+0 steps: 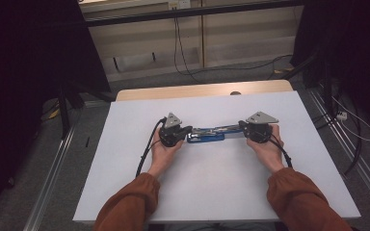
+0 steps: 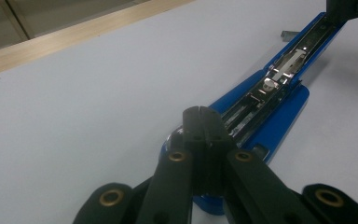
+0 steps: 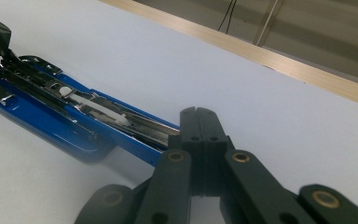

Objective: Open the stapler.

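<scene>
A blue stapler [image 1: 206, 136] lies opened out flat mid-table [image 1: 212, 192]. The left tongs [image 1: 189, 130] sit together at its left end. The right tongs [image 1: 242, 126] sit together at its right end.

stapler [image 1: 205, 137]: blue body at my twelve o'clock, silver metal track shining along its opened top
my left gripper [image 2: 201, 112]: black jaws, brass-coloured rivets
my right gripper [image 3: 200, 113]: black too, same brassy rivets
table [image 1: 212, 183]: plain white top, pale wood edge at twelve o'clock
my sleeves [image 1: 130, 204]: rust orange
</scene>
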`<state>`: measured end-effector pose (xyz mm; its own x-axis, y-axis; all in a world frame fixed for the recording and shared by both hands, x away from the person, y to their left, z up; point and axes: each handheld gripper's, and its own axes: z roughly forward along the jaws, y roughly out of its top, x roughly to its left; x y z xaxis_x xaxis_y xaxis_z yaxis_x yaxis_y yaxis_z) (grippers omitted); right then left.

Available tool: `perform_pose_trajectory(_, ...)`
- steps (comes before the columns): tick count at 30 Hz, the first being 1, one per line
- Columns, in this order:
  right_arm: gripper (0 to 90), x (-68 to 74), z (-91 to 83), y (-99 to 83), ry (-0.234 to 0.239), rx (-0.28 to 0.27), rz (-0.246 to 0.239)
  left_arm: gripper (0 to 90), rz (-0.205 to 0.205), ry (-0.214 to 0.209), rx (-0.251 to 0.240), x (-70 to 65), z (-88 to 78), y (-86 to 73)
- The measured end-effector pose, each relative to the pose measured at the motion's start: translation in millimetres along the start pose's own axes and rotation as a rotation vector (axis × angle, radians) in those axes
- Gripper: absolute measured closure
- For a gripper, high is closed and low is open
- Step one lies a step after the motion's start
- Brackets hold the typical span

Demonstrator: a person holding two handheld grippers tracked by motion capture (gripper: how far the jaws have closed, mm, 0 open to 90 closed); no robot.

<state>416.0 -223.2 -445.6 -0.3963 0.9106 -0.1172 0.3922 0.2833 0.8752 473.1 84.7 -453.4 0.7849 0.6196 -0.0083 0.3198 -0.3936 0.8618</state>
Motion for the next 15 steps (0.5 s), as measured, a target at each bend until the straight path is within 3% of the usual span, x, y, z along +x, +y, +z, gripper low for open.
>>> perform_pose_trajectory(15,89.8,0.3,-0.4,1.1,0.010,-0.024,-0.003,90.0,-0.009,0.004,0.002,-1.5,-0.2,0.9)
